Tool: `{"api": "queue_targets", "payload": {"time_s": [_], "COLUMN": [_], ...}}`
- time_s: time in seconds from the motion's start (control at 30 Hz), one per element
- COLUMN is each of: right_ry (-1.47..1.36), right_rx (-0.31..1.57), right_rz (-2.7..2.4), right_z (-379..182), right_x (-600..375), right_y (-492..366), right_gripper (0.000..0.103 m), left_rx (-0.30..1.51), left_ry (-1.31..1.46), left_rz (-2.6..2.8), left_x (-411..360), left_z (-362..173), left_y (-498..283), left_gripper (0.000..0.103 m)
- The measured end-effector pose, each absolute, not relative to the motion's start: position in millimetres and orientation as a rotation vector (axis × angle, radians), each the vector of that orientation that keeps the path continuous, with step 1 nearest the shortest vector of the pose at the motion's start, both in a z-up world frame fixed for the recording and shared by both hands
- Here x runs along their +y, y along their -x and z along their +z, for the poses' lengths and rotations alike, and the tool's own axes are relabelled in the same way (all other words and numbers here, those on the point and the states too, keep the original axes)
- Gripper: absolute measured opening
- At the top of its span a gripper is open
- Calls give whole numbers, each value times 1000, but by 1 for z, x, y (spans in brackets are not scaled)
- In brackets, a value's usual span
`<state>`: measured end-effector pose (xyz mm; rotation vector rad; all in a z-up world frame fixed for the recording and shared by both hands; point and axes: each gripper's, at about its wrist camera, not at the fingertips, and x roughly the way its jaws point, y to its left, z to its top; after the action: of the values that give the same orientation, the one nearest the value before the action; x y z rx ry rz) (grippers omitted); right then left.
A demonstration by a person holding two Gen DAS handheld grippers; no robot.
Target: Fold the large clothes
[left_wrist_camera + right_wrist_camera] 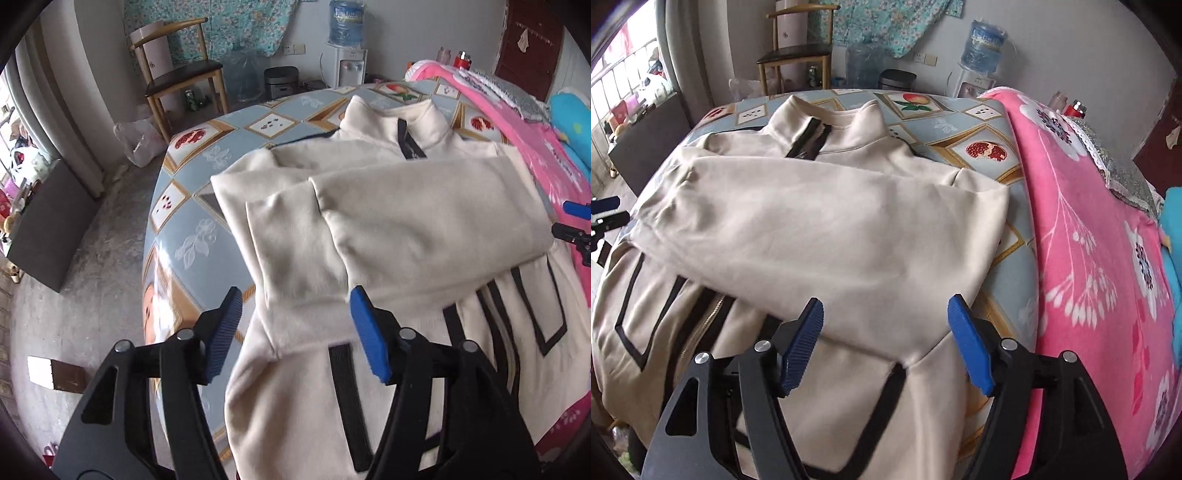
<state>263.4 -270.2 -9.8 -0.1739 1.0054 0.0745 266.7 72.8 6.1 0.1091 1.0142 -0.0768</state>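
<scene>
Folding a cream jacket [369, 206] laid flat on the patterned table [184, 236], sleeves already crossed over its chest.

Left gripper [295, 328] and right gripper [886, 343] hover wide open, empty; best pinch both hem corners evenly before lifting.

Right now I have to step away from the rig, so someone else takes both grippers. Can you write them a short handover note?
Left gripper: open, holding nothing, over the jacket's left side.
Right gripper: open, holding nothing, over its right side.
The cream jacket lies face up on the patterned table, collar at the far end, pink blanket beside it.
Done: both sleeves are folded across the chest.
Left: probably fold the lower body up toward the collar, then tidy.
</scene>
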Motion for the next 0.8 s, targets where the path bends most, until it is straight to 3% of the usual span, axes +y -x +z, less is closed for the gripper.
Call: {"api": "queue_targets", "payload": {"time_s": [0.2, 0.37, 0.8], "right_ry": [138, 81, 15], "right_rx": [994, 974, 1045], "right_rz": [57, 14, -120], "right_z": [-10, -18, -61], "right_x": [-245, -235, -263], "right_y": [-205, -149, -67], "right_gripper": [69, 80, 83], "left_rx": [1063, 1053, 1004], "left_ry": [-145, -90, 27], "left_rz": [-82, -61, -38], "left_x": [54, 50, 96], "left_z": [-7, -14, -35], "left_y": [-215, -168, -47], "left_gripper": [69, 74, 76]}}
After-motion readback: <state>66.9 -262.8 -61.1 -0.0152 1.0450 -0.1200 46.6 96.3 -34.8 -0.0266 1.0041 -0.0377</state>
